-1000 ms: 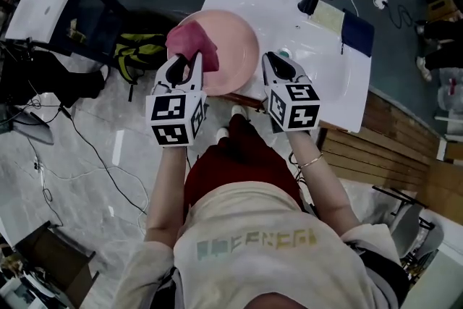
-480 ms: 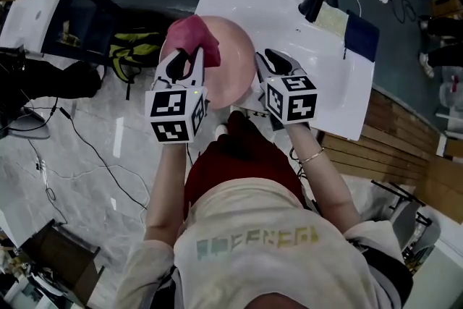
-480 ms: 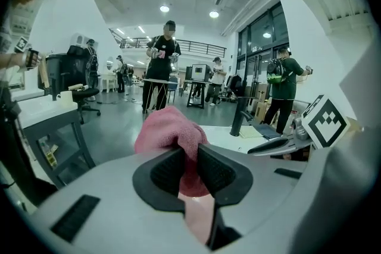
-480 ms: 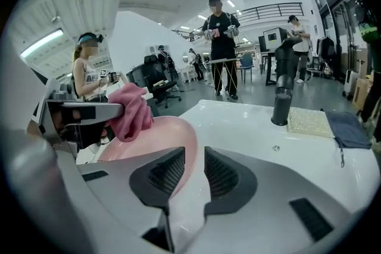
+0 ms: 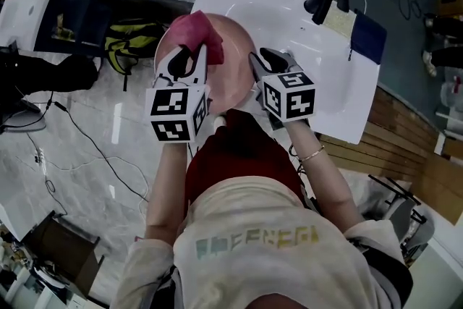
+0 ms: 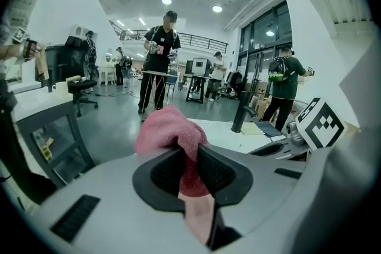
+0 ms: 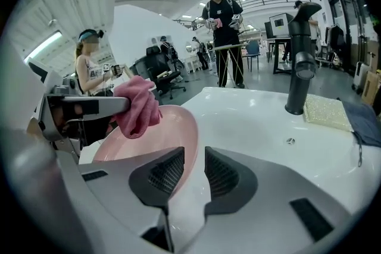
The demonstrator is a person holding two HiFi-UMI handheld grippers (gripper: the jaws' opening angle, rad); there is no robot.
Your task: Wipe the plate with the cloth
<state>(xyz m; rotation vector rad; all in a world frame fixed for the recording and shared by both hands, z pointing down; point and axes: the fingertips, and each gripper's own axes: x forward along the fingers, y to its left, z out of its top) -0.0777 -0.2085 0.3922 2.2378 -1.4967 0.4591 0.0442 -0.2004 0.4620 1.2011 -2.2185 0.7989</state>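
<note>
**A:** Where is the cloth?

**B:** The pink cloth [image 6: 169,131] is in the left gripper [image 6: 189,154]. Its jaws are clenched on a fold, and the rest bunches up loosely past the fingertips. It sits at the left edge of the sink [image 5: 289,25], above the far-left part of the plate.

**A:** Does it touch the plate?

**B:** In the right gripper view its lower end hangs right at the plate's surface. From that slanting angle I can't tell whether it touches or hovers just clear.

**A:** And the plate itself?

**B:** The pale pink plate [image 7: 161,134] is at the sink's left corner, tilted. Part of it juts out past the sink's edge, over the floor.

**A:** What is the right gripper doing?

**B:** The right gripper [image 7: 194,154] has its jaws drawn in on the plate's near rim. The rim runs between the ribbed pads with only a narrow slit left. This is the side of the plate that faces the sink's bowl.

**A:** Anything else around the sink?

**B:** A black faucet [image 7: 299,62] stands upright at the sink's far side. A yellow sponge [image 7: 326,113] lies just beside its base, and a dark blue rag [image 7: 364,122] lies at the sink's right end. A green-and-black backpack [image 5: 134,47] lies on the floor left of the sink.
</note>
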